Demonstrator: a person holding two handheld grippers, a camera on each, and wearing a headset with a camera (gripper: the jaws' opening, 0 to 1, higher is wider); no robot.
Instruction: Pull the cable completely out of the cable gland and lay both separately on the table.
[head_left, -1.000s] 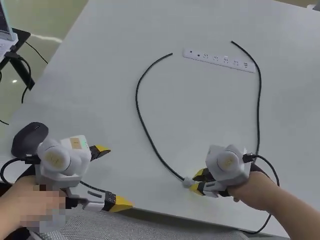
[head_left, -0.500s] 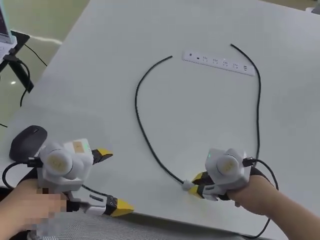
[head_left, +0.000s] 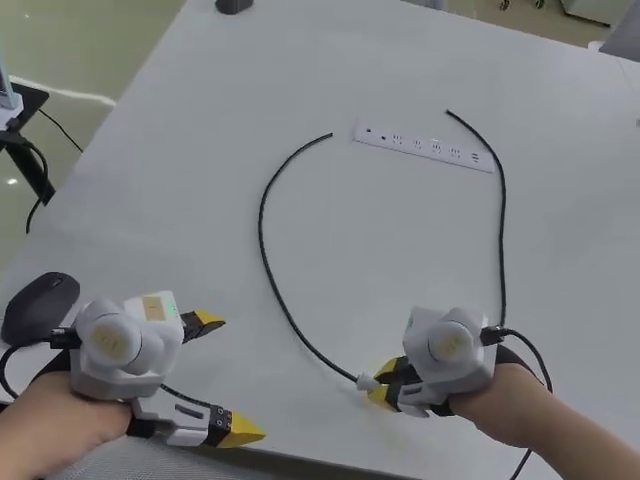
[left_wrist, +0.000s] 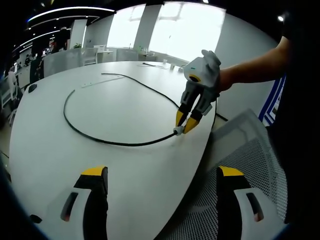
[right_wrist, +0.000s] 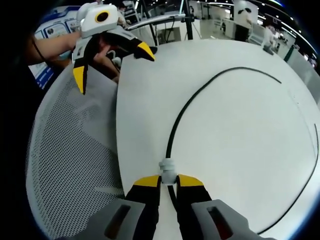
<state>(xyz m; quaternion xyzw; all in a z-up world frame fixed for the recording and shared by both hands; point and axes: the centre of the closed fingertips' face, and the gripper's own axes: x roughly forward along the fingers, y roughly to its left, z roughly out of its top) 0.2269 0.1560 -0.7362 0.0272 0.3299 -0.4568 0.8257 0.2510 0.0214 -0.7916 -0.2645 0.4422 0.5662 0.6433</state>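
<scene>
While left claw (head_left: 230, 378) wide and empty, right claw (right_wrist: 168, 182) apparently tight on cable (right_wrist: 186, 107) behind cable gland (right_wrist: 168, 169).

Head view, change since the earlier frames: the camera has shifted, and everything slides down the frame together.
- Strip (head_left: 420, 146), cable (head_left: 265, 250): lower in frame and slightly further left.
- Mouse (head_left: 35, 305): lower, closer to the left edge.
- Left gripper (head_left: 232, 377), right gripper (head_left: 381, 385) with gland (head_left: 366, 381): lower in frame by a similar amount; no move across the table (head_left: 200, 150) can be told apart from the camera's own.
- Dark object (head_left: 232, 5) at the far table edge: newly in frame.
- Laptop at the far left: gone from frame.
</scene>
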